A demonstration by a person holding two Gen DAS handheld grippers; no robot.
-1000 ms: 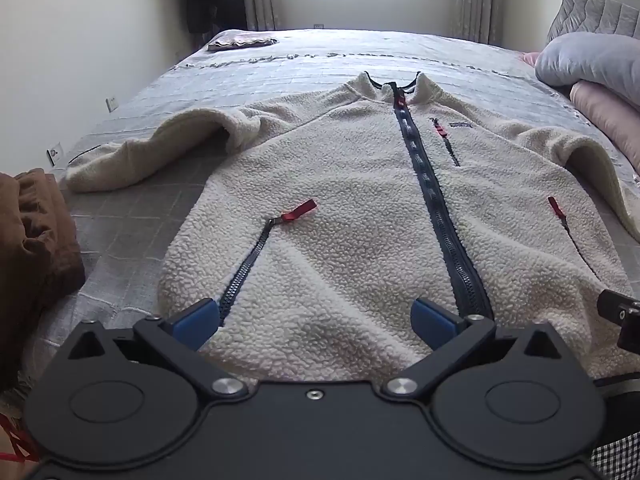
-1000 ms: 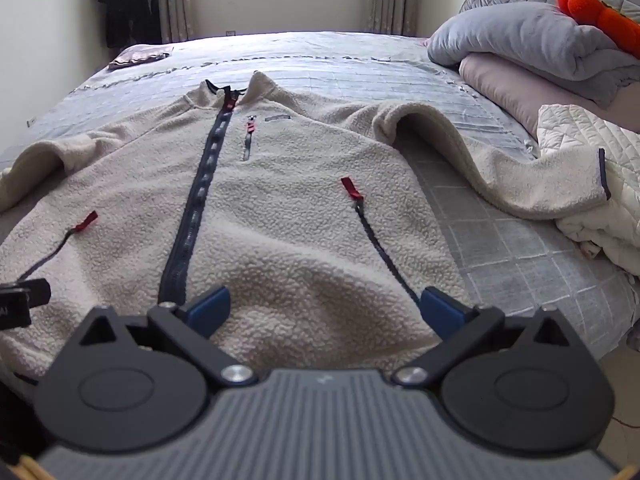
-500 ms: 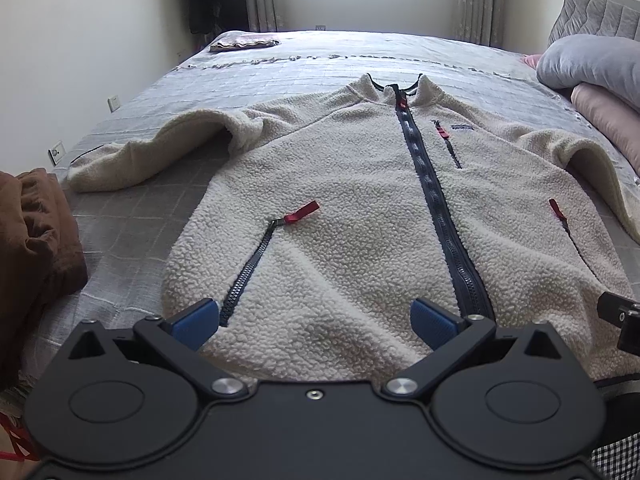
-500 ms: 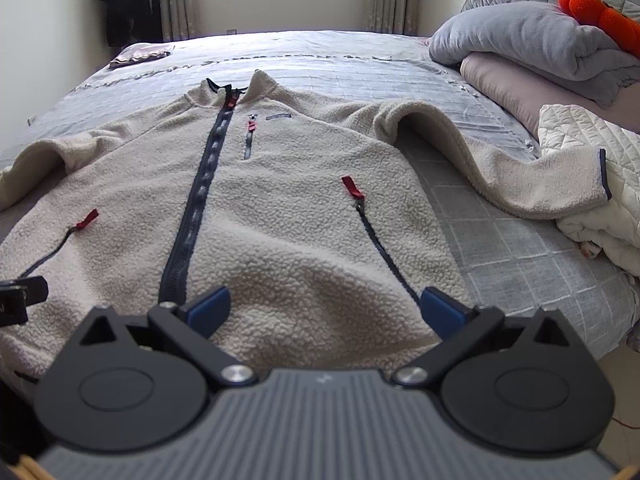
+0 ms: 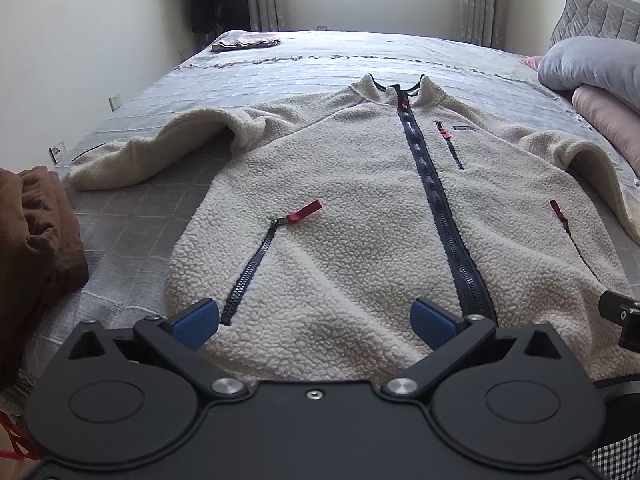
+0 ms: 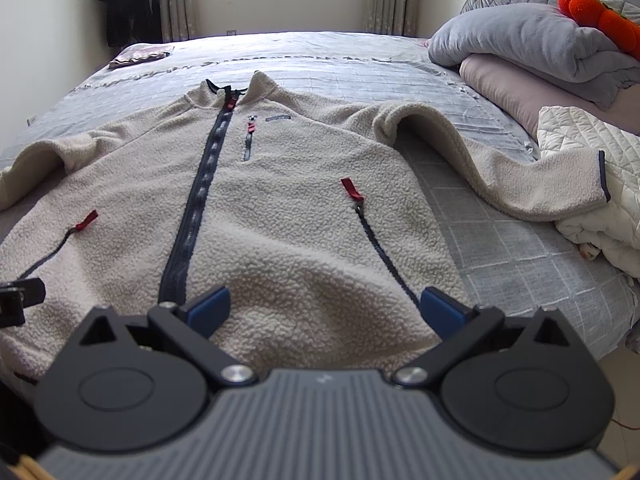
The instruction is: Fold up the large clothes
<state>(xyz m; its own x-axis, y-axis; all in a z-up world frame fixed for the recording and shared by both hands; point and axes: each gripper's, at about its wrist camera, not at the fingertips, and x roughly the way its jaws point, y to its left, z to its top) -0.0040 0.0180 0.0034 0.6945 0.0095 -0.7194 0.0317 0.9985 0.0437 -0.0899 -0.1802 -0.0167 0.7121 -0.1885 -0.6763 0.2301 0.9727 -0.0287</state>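
A cream fleece jacket (image 5: pixel 360 208) with a dark centre zip and red zip pulls lies front up, spread flat on the grey bed, collar away from me; it also shows in the right wrist view (image 6: pixel 288 208). Both sleeves lie out to the sides. My left gripper (image 5: pixel 316 318) is open and empty, over the hem left of the centre zip. My right gripper (image 6: pixel 326 306) is open and empty, over the hem right of the centre zip. The right gripper's edge shows in the left wrist view (image 5: pixel 622 316).
A brown garment (image 5: pixel 32 248) lies at the bed's left edge. Grey and pink bedding (image 6: pixel 532 52), an orange plush (image 6: pixel 592 20) and a white quilt (image 6: pixel 600 184) pile up at right. A small folded cloth (image 5: pixel 246 42) lies at the far corner. The bed's front edge is just below the hem.
Both grippers have drawn back and risen slightly, so a little more of the jacket shows. The jacket has not moved and both grippers stay open.
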